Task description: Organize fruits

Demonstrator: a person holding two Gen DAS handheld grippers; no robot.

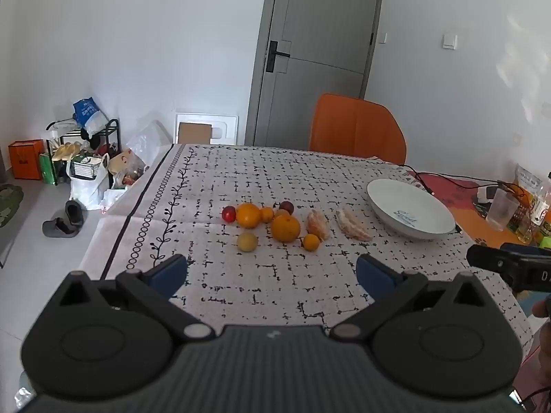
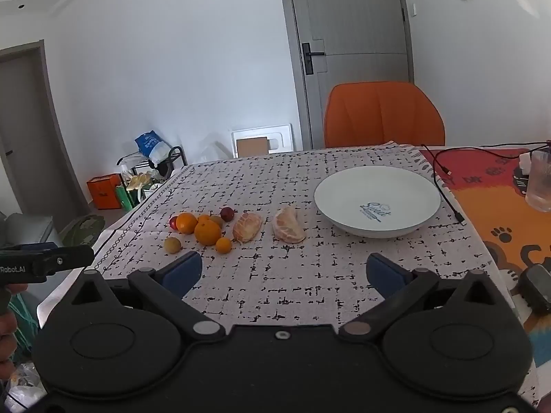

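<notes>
on the white plate [image 2: 344, 189] "sweet"; left claw [image 1: 272, 272] and right claw [image 2: 284, 272] spread, empty

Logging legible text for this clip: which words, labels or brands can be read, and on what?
"Sweet": blue script inside the white shallow bowl; the smaller print under it is too small to read.
"Robot.AI": white letters on the black left tongs, seen from the right wrist.
Print on the blue plastic bag: blurred, unreadable.
</notes>
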